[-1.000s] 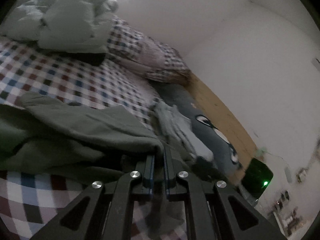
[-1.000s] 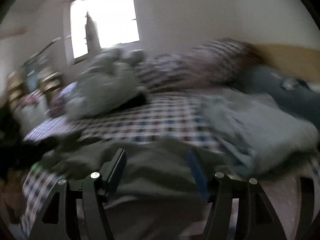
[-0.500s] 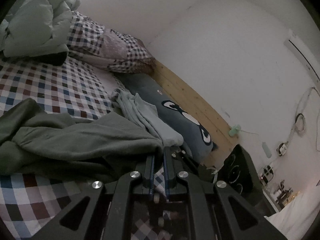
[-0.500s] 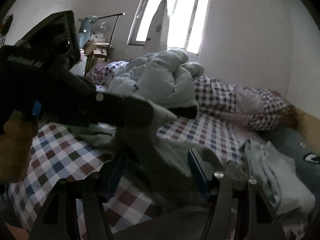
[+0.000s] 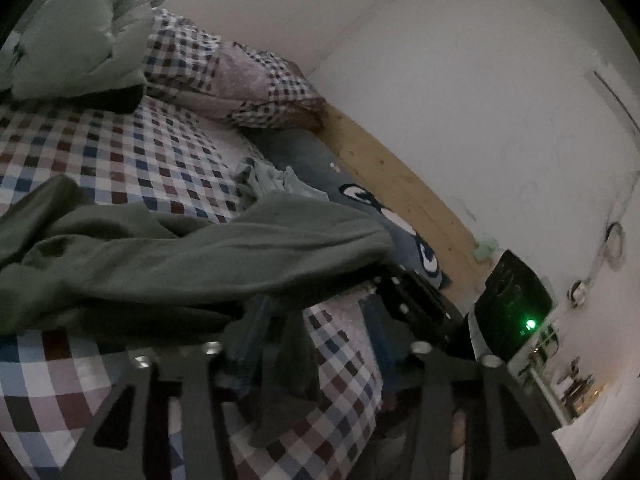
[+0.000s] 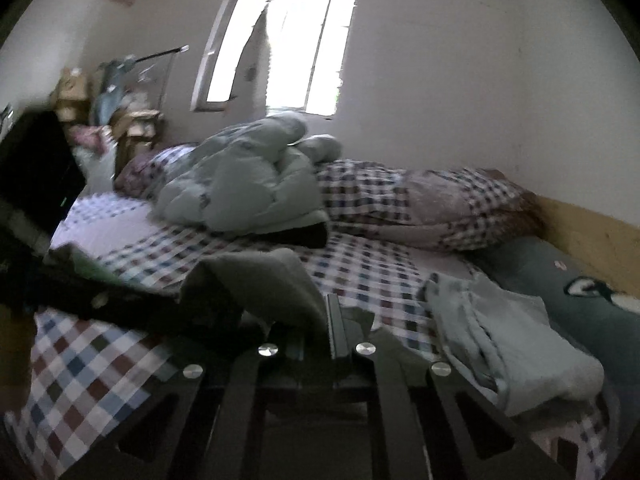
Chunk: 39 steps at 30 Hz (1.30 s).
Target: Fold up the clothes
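Note:
A dark green garment (image 5: 200, 256) lies rumpled across the checked bed sheet (image 5: 120, 160). My left gripper (image 5: 312, 310) has its jaws opening; a strip of the garment hangs loose between the fingers and the pads stand clear of it. In the right wrist view the garment (image 6: 256, 280) rises in a fold, and my right gripper (image 6: 330, 314) has its jaws closing tight on the fold's edge. The right gripper's black body (image 5: 412, 300) shows at the garment's right end in the left wrist view. The left tool's dark body (image 6: 100, 300) crosses the right wrist view at the left.
A pale green duvet (image 6: 248, 184) and a checked pillow (image 6: 440, 208) lie at the bed's far side. Light grey folded clothes (image 6: 500, 344) rest beside a dark blue cushion (image 6: 580, 312) along the wooden bed rail (image 5: 400, 184). A black device with a green light (image 5: 516, 304) stands past the bed.
The left jaws, shut on the green garment before, have spread apart. The right jaws, wide before, have come together on the garment's fold.

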Motion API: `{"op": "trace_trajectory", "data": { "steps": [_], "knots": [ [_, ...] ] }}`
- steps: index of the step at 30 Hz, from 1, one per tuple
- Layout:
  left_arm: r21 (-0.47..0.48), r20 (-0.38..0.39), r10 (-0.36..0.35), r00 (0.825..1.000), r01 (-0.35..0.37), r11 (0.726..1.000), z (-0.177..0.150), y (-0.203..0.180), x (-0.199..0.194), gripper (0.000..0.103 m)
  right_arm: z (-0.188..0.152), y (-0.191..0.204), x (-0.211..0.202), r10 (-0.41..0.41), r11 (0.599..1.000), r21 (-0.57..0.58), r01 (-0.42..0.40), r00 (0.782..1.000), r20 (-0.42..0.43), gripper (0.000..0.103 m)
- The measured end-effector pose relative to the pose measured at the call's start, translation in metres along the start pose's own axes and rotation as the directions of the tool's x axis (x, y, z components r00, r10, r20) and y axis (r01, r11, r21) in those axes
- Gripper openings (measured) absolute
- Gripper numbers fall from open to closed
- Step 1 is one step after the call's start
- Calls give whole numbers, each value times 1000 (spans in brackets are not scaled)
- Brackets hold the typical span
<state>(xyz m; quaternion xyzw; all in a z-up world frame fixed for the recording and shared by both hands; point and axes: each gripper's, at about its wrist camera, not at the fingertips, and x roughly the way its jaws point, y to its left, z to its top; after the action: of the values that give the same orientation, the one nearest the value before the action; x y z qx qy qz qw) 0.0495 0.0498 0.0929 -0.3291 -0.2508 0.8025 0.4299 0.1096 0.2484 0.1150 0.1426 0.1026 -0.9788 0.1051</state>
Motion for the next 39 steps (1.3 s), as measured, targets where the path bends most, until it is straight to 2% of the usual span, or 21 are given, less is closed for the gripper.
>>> {"op": "trace_trajectory", "data": {
  "steps": [5, 9, 14, 19, 30, 39],
  "knots": [
    [-44, 15, 34, 999, -33, 998, 3, 12, -3, 58, 2, -37, -5, -59, 993, 99, 58, 998, -1, 7],
    [-74, 21, 60, 998, -58, 996, 3, 20, -5, 59, 3, -60, -12, -109, 985, 134, 107, 994, 7, 7],
    [-75, 32, 70, 997, -68, 995, 6, 22, -7, 59, 6, -82, -22, -167, 971, 180, 160, 986, 25, 7],
    [-72, 23, 86, 996, -84, 994, 6, 24, -3, 59, 7, -112, -35, -221, 940, 275, 202, 974, 41, 7],
    [-94, 20, 128, 992, -126, 988, 5, 35, -2, 59, -5, -188, -62, -356, 828, 469, 308, 934, 15, 7],
    [-134, 31, 157, 987, -152, 979, 8, 48, -8, 59, -49, -247, -68, -421, 675, 607, 419, 895, -150, 7]
  ]
}}
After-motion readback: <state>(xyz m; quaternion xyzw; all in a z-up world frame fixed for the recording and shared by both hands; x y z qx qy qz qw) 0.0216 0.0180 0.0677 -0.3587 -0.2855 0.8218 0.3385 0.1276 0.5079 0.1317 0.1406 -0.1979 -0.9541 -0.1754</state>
